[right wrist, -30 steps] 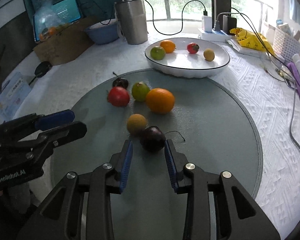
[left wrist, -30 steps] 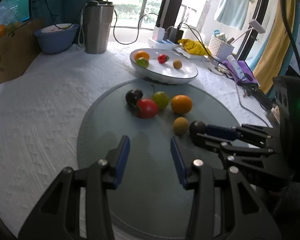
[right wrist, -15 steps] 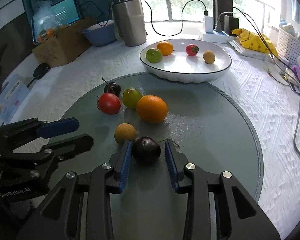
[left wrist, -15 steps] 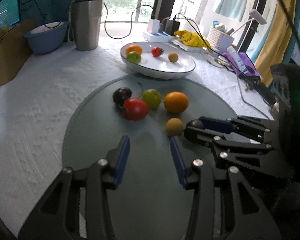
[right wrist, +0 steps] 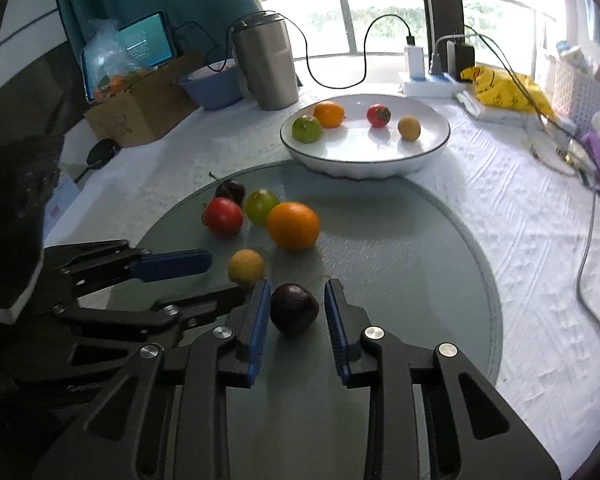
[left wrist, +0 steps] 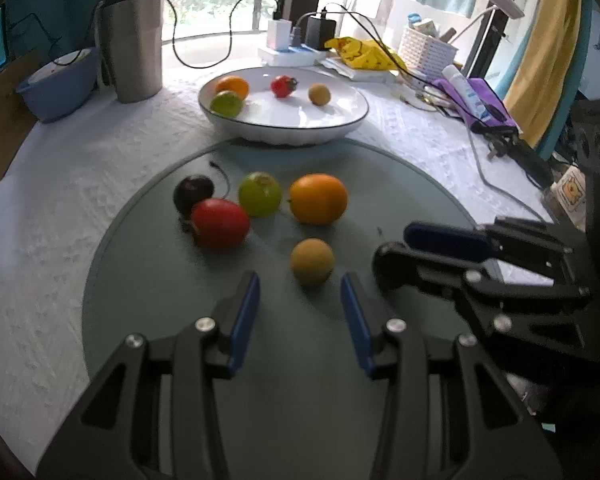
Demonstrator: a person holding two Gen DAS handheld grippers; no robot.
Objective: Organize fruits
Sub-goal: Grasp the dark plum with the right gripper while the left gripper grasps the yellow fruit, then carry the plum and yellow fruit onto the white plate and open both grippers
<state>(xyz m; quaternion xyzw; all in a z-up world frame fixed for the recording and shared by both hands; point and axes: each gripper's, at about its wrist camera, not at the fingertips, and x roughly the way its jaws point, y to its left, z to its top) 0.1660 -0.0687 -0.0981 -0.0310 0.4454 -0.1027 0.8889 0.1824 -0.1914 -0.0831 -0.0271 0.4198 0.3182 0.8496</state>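
Angling downward, the right gripper (right wrist: 297, 286) seemingly pinches the dark cherry (right wrist: 294, 312).

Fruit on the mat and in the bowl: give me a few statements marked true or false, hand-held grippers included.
1. The white bowl holds four fruits. True.
2. The dark cherry sits between the fingers of the right hand-held gripper. True; its jaws have just been closing on it.
3. The left hand-held gripper grips the yellow fruit. False: its jaws stand open, and the fruit lies at their tips, ungripped.
4. The steel tumbler lies on its side. False: it stands upright.
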